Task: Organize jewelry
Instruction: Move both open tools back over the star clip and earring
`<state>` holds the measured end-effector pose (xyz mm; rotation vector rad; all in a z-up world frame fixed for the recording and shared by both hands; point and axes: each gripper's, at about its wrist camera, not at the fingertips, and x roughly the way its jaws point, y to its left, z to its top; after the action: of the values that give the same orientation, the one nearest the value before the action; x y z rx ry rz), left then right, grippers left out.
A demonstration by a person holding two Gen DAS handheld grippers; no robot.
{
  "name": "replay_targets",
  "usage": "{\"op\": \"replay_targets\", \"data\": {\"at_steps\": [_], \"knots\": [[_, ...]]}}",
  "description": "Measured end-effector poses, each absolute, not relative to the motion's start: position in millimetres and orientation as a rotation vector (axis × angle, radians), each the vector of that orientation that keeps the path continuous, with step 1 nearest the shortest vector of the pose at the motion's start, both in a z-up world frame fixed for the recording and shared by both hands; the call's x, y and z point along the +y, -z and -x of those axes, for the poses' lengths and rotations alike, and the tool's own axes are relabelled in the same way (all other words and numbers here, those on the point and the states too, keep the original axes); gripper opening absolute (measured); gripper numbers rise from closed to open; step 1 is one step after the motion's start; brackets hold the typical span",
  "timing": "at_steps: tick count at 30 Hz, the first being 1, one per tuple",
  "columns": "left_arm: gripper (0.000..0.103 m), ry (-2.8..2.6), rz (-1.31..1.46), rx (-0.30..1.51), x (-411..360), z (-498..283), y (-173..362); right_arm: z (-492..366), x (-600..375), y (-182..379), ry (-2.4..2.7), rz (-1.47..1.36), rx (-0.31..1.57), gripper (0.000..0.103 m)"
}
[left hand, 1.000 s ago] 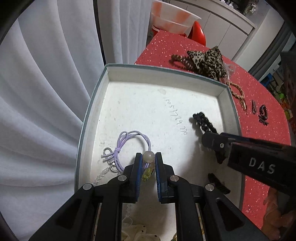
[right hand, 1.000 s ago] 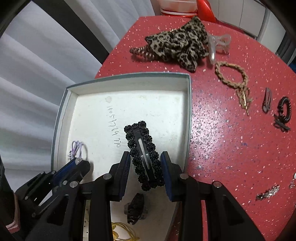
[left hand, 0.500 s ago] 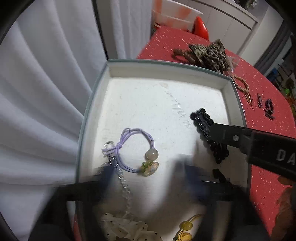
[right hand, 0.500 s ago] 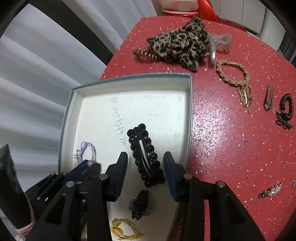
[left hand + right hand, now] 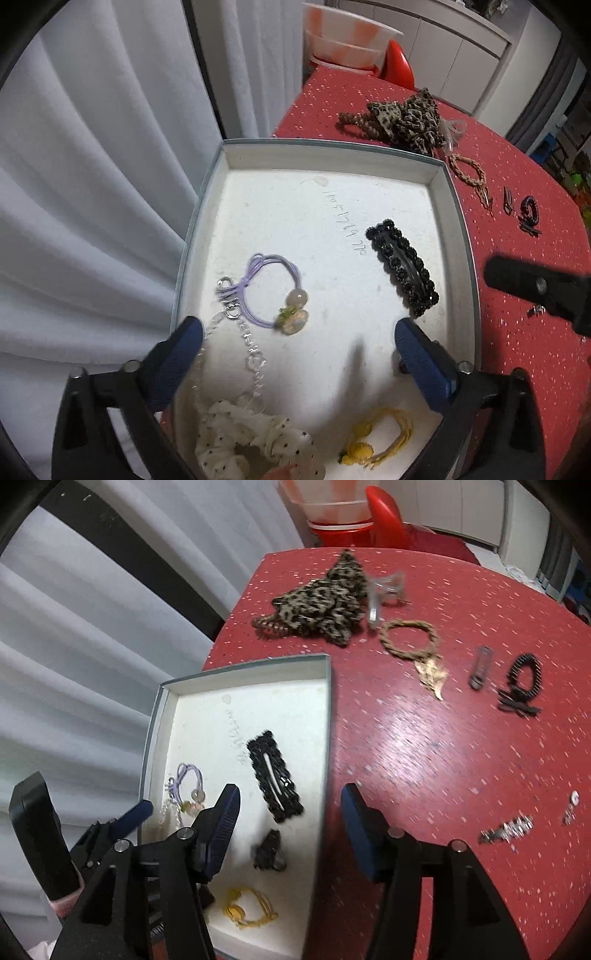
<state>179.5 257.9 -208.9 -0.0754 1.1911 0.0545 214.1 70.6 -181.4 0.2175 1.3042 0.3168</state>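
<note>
A white open box [image 5: 332, 151] [image 5: 236, 675] sits on the red table. In it lie a purple hair tie with beads [image 5: 273, 291] [image 5: 188, 782], a black beaded hair clip [image 5: 402, 269] [image 5: 275, 779], a clear bead chain [image 5: 251, 347], a white dotted scrunchie [image 5: 255, 443], a yellow hair tie [image 5: 373, 439] [image 5: 247, 912] and a small dark claw clip [image 5: 269, 851]. My left gripper [image 5: 299, 347] is open and empty above the box's near part. My right gripper [image 5: 290, 819] is open and empty above the box's right wall.
On the red table [image 5: 443, 746] lie a leopard scrunchie [image 5: 325, 602], a clear claw clip [image 5: 380, 594], a braided tan bracelet [image 5: 410, 642], a small grey clip [image 5: 480, 666], a black coil tie [image 5: 522, 679] and silver pieces [image 5: 506, 829]. White curtain hangs at left.
My left gripper let go of the purple hair tie, opened and drew back. My right gripper released the black clip, opened wider and pulled back and to the right.
</note>
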Motion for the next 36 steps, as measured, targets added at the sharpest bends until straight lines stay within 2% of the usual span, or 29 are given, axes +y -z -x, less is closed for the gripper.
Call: {"op": "replay_targets", "data": {"at_steps": [2,5,11,14,17,36], "knots": [[0.103,-0.056,0.086,1.189,260.9,-174.3,203.0,-207.0,61.9,182.4,-0.303,-0.222,1.311,0.061],[0.103,-0.059,0.107,1.193,265.9,-163.5,195.2,-191.8,49.3,185.3,-0.29,-0.232,1.313,0.08],[0.103,-0.055,0.084,1.197,266.4,-133.7,181.1,-160.2,20.7,190.7,-0.254,-0.245,1.341,0.08],[0.103,-0.048,0.071,1.21,261.1,-120.0,175.7,-146.0,5.5,191.6,-0.225,-0.266,1.354,0.085],[0.103,-0.033,0.048,1.224,249.7,-108.0,170.5,-131.9,-11.3,192.2,-0.197,-0.296,1.365,0.086],[0.103,0.259,-0.082,1.285,106.7,-80.5,150.5,-34.1,-140.2,198.4,0.046,-0.447,1.433,0.087]]}}
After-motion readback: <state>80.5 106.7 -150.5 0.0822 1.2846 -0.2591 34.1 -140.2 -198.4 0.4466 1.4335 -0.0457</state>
